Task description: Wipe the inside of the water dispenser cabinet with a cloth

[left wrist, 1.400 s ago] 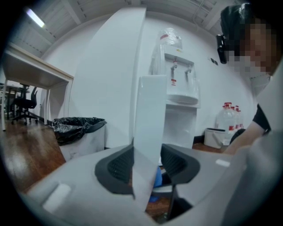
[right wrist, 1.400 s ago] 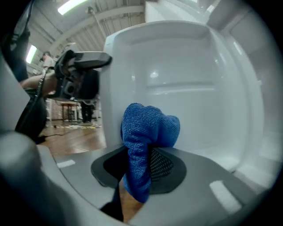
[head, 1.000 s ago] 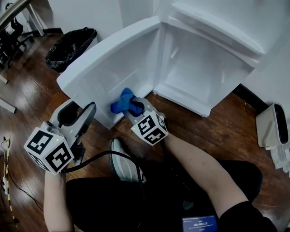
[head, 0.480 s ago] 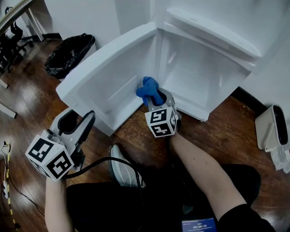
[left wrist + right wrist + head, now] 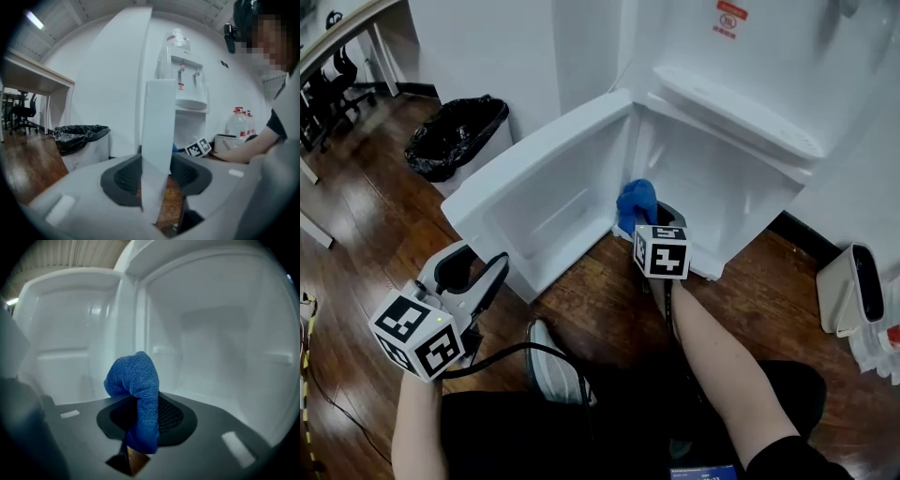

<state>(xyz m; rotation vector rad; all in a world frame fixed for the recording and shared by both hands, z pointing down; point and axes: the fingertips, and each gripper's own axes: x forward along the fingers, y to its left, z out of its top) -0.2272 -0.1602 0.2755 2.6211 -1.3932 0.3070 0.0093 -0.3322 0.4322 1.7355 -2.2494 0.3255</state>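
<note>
The white water dispenser's lower cabinet (image 5: 727, 178) stands open, its door (image 5: 546, 178) swung out to the left. In the head view my left gripper (image 5: 490, 274) sits at the door's outer edge. The left gripper view shows that edge (image 5: 158, 122) upright between the pads of this gripper (image 5: 155, 174), which is shut on it. My right gripper (image 5: 651, 215) is shut on a bunched blue cloth (image 5: 636, 201) at the cabinet's opening, beside the hinge corner. In the right gripper view the cloth (image 5: 137, 380) sticks up from the jaws of this gripper (image 5: 140, 417), with the bare white cabinet interior (image 5: 220, 343) behind it.
A bin lined with a black bag (image 5: 455, 131) stands left of the door on the wooden floor. A white appliance (image 5: 853, 286) sits by the wall at right. The person's shoe (image 5: 551, 361) and a black cable lie between the arms. A desk and chairs (image 5: 337, 75) are at far left.
The right gripper carried the blue cloth from the door's lower front edge rightward to the cabinet opening and rolled upright. The left gripper stayed on the door edge.
</note>
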